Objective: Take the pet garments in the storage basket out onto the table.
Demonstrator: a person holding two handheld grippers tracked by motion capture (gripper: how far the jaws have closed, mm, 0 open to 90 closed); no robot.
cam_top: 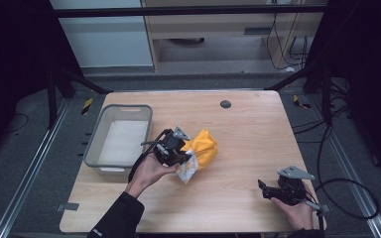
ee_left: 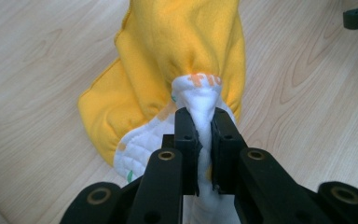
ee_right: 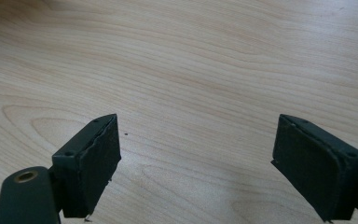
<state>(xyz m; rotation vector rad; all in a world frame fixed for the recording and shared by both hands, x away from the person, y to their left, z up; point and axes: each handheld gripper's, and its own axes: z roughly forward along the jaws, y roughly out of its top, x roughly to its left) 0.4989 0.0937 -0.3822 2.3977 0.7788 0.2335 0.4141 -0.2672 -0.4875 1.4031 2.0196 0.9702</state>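
The left gripper point(cam_top: 182, 154) pinches a gathered white fold of a yellow cloth point(cam_top: 204, 147) at the middle of the worktop point(cam_top: 258, 129), just right of a grey bin point(cam_top: 95, 144). The right gripper point(cam_top: 269, 191) hovers near the worktop's front right corner, well apart from the cloth, its jaws wide and holding nothing.

The step in hand looks like carrying the cloth to the bin. To do it well, the pinch should stay firm on the bunched fold, since soft fabric can slide out of a narrow bite. The bundle should be lifted clear of the worktop before it crosses the bin's near wall, so that the hanging part does not drag or catch on the rim. The release should wait until the cloth hangs over the bin's floor.

The left gripper view gives the grip itself: both black jaws are pressed against the white quilted lining point(ee_left: 205, 105), which carries small orange and green marks, with the cloth point(ee_left: 168, 51) spreading beyond it on the wood. The high view cannot resolve that contact, but it alone places cloth, bin and both hands. The right gripper view confirms bare wood point(ee_right: 191, 70) between that gripper's open pads point(ee_right: 98, 163).
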